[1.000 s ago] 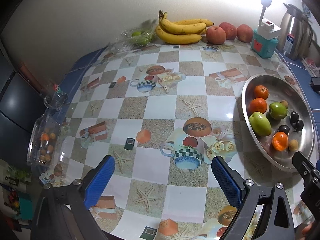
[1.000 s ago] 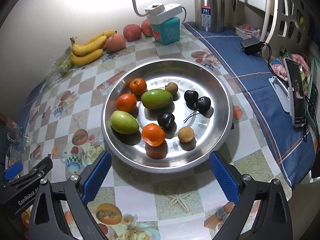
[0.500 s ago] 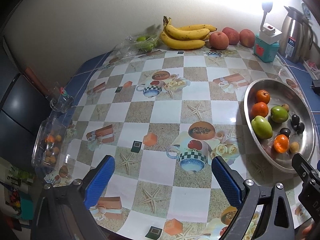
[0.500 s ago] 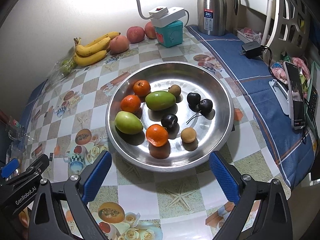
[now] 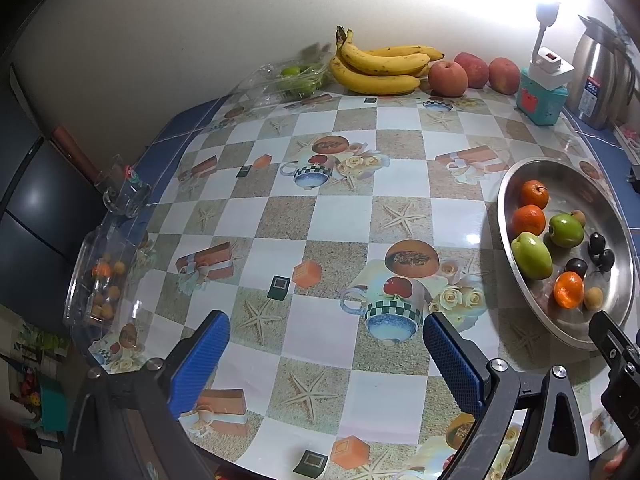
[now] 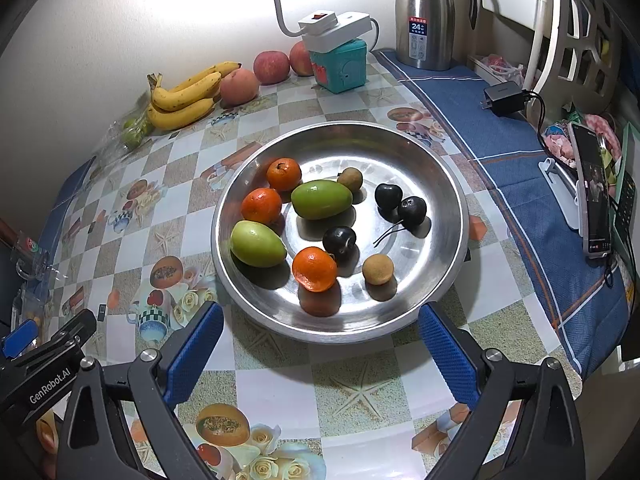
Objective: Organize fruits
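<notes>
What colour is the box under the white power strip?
Teal, with a red mark on its side: box, clearest in the right wrist view.

A steel thermos (image 6: 428, 16) stands beside a teal box (image 6: 340, 65), a phone (image 6: 592, 192) well apart.

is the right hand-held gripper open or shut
Open. The right hand-held gripper has its blue pads spread wide apart with nothing between them, in front of the steel bowl.
</notes>
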A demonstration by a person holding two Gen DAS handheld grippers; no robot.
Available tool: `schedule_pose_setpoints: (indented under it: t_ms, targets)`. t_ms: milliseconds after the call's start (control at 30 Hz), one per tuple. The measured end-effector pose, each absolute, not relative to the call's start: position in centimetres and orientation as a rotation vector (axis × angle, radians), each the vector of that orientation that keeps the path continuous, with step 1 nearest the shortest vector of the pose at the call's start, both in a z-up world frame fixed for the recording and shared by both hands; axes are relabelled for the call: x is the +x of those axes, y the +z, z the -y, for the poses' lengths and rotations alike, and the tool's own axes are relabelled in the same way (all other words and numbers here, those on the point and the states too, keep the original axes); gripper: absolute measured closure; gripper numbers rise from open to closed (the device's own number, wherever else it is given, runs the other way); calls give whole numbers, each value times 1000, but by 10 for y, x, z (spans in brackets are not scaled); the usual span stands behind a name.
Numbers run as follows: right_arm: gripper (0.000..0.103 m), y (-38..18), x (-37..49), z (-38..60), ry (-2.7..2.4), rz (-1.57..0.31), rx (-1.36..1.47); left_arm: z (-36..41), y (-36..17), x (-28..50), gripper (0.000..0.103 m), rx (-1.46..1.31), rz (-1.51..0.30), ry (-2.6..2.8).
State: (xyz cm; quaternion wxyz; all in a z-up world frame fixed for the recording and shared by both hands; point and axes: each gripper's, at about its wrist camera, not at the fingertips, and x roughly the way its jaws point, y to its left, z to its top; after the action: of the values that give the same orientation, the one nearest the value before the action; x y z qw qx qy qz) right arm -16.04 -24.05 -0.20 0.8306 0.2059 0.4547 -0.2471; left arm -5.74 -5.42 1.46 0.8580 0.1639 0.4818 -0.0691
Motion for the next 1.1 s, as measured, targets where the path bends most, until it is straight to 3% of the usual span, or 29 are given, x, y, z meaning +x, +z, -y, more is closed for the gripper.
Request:
schedule_pose_setpoints:
  t_ms: [1100]
  targets:
    - [5,-3,-159,239,-526,-966,436,52,12,-57,4,348,-1017,-145]
